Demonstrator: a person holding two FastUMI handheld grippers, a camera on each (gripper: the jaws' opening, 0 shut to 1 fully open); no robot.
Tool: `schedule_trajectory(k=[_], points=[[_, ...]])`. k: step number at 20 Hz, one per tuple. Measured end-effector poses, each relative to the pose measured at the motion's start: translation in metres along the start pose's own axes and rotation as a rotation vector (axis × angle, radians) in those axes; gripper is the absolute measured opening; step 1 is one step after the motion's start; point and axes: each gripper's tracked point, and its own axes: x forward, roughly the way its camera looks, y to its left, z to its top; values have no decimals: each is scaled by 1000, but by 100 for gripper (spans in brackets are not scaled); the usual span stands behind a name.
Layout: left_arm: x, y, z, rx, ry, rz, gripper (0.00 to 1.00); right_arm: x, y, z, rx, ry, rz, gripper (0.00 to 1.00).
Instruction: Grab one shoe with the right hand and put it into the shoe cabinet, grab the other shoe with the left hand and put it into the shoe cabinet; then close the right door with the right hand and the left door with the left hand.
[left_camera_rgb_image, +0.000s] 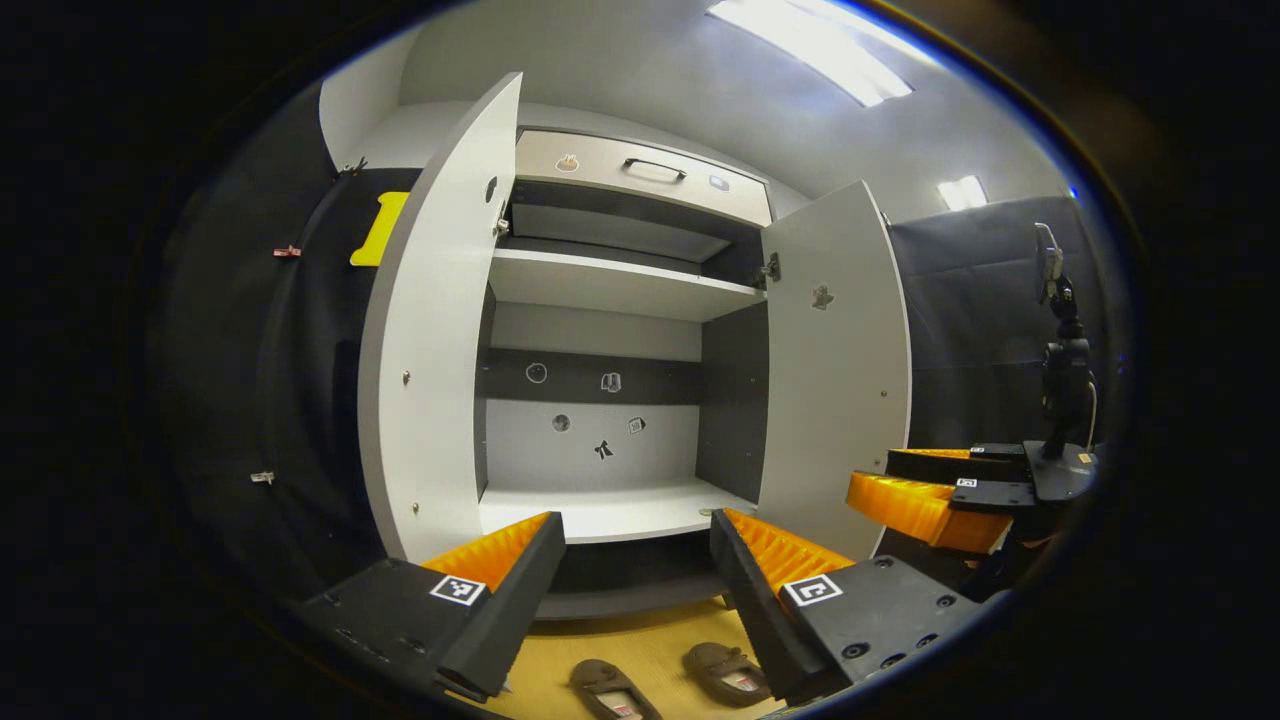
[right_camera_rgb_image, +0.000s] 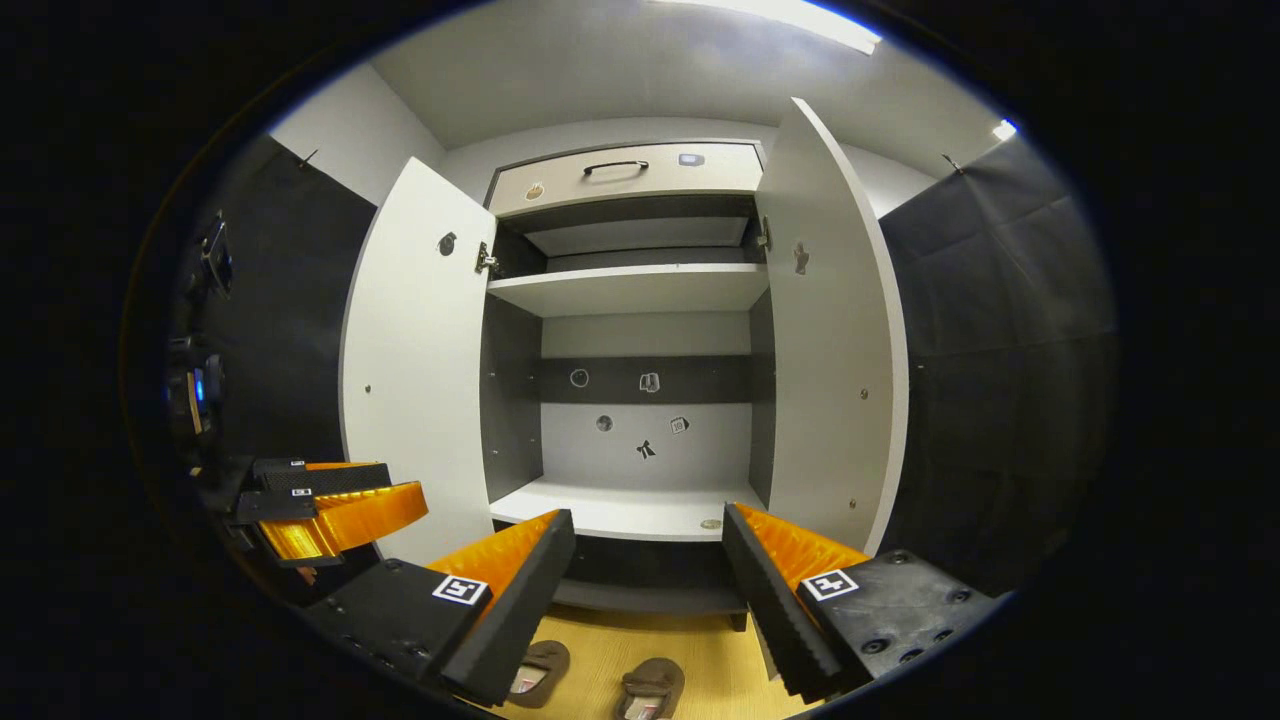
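While two brown shoes lie side by side on the yellow floor (left_camera_rgb_image: 650, 650) just in front of the shoe cabinet (left_camera_rgb_image: 620, 400), one shoe (left_camera_rgb_image: 612, 690) to the left and the other shoe (left_camera_rgb_image: 728, 672) to the right in the left gripper view, neither is held; both show again at the bottom of the right gripper view, partly hidden behind the fingers there. Two cabinet doors stand open: the left door (left_camera_rgb_image: 440, 340) and the right door (left_camera_rgb_image: 838, 360), swung outward on either side of the opening; inside, one upper shelf (left_camera_rgb_image: 620, 285) and one lower shelf (left_camera_rgb_image: 610, 510) are bare of shoes, and several small stickers dot the back panel (left_camera_rgb_image: 590, 400); one drawer (left_camera_rgb_image: 640, 175) with a dark handle sits across the top. Two grippers are raised toward the cabinet: the left gripper (left_camera_rgb_image: 635, 590) has its jaws spread wide with nothing between them; the right gripper (right_camera_rgb_image: 645, 600) is likewise spread wide and holds nothing, and it appears at the right edge of the left gripper view, level with the lower shelf. A camera stand (left_camera_rgb_image: 1062, 370) rises at the right of that view; black cloth hangs on both sides of the cabinet; pale walls and a ceiling light (left_camera_rgb_image: 810, 50) sit above.
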Motion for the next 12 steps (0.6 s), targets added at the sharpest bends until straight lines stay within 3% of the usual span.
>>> schedule_trajectory(k=[12], points=[[6, 17, -18, 2, 7, -47, 92, 4, 21, -107, 23, 222, -32, 98]])
